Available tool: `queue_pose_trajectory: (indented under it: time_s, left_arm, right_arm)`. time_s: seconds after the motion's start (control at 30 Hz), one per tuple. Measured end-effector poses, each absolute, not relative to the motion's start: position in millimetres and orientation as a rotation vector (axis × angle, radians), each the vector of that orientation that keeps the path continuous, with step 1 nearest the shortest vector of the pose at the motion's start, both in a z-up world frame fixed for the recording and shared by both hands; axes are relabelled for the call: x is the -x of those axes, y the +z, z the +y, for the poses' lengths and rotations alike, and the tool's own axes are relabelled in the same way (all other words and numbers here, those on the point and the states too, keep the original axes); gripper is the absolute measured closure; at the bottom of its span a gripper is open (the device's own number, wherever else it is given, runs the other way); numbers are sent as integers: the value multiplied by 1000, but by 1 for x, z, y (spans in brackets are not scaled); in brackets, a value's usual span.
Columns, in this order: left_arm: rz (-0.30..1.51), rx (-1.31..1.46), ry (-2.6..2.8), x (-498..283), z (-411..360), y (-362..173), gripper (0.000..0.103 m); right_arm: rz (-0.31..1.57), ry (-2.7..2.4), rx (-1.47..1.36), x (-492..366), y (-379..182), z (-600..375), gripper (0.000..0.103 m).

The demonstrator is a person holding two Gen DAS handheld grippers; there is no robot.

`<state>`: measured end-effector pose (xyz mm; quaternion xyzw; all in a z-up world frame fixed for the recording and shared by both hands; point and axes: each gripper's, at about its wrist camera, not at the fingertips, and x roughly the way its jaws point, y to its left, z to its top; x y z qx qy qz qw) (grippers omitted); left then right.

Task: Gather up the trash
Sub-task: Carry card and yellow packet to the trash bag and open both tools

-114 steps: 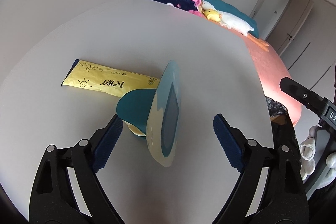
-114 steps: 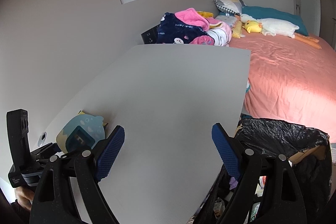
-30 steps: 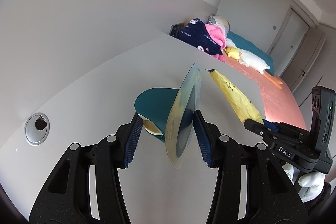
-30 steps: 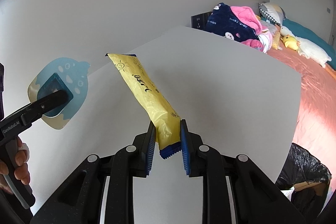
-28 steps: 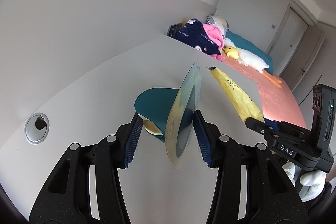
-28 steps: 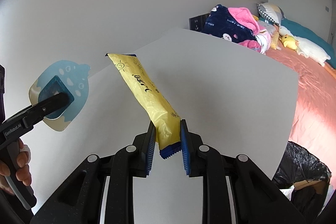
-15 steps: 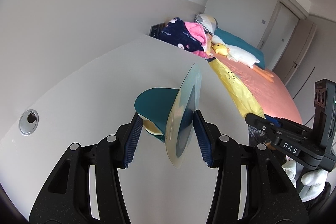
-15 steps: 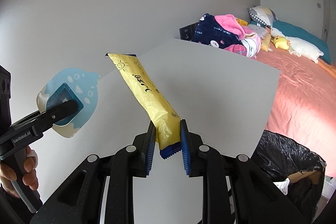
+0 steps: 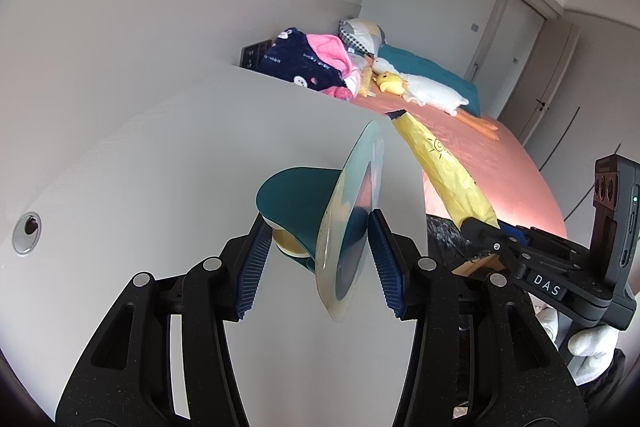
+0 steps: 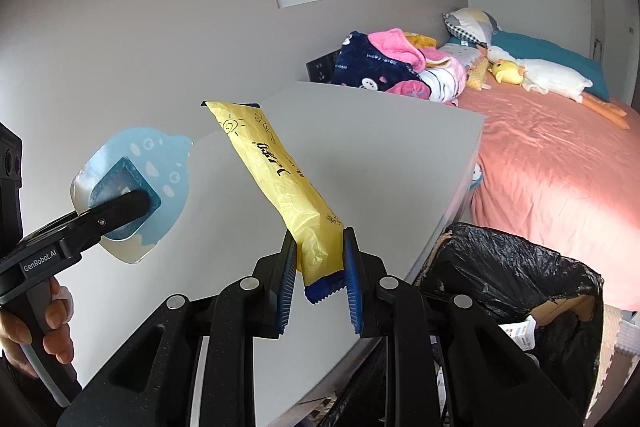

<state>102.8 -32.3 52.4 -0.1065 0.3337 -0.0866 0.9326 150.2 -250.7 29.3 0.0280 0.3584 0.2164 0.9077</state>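
A black-lined trash bin stands just off the white table's right edge, a pink bed beyond. The left gripper pinches a teal cup with its peeled blue lid — the right gripper pinches a yellow wrapper, both held above the table.

Glossy crinkled yellow plastic wrapper, matt white table, shiny black plastic bin liner
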Motion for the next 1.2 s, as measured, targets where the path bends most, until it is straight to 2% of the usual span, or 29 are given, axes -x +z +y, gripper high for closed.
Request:
queue_pose_trajectory:
  time_s: [1.2]
  left_arm:
    - [755,80,-456,-119,-200,43,54]
  right_arm:
    - [688,235,-208,-123,32,-406,79]
